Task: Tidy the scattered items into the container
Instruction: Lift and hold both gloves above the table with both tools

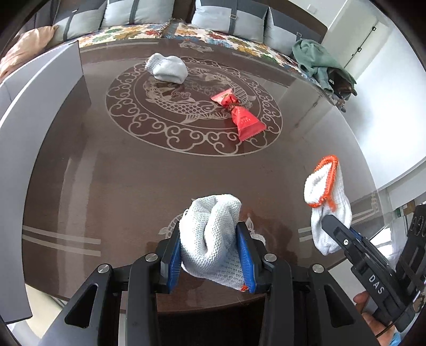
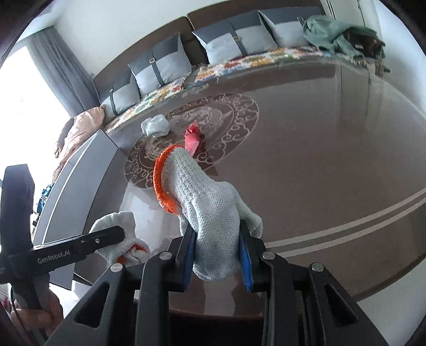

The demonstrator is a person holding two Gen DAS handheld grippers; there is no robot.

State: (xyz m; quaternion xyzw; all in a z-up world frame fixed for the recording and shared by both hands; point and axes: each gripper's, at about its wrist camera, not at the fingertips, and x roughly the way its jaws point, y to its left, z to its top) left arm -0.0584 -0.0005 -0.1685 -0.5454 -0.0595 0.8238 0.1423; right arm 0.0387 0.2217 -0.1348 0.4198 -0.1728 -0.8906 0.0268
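My left gripper (image 1: 209,244) is shut on a bunched white knit glove (image 1: 210,229), held above the near edge of the brown table (image 1: 133,186). My right gripper (image 2: 217,252) is shut on a second white knit glove (image 2: 210,210) with an orange cuff (image 2: 162,181) that stands up from the jaws. In the left wrist view that glove (image 1: 326,202) hangs at the right in the right gripper (image 1: 343,237). On the table's round fish pattern lie a balled grey-white sock (image 1: 166,68) and a red wrapped packet (image 1: 237,111). A grey container (image 1: 40,127) stands along the table's left side.
A sofa with grey cushions (image 1: 226,18) and a patterned cover runs behind the table. A green cloth (image 1: 316,61) lies on the sofa's right end, a tan pillow (image 1: 24,48) at its left. A person's hand (image 2: 34,316) holds the left gripper's handle.
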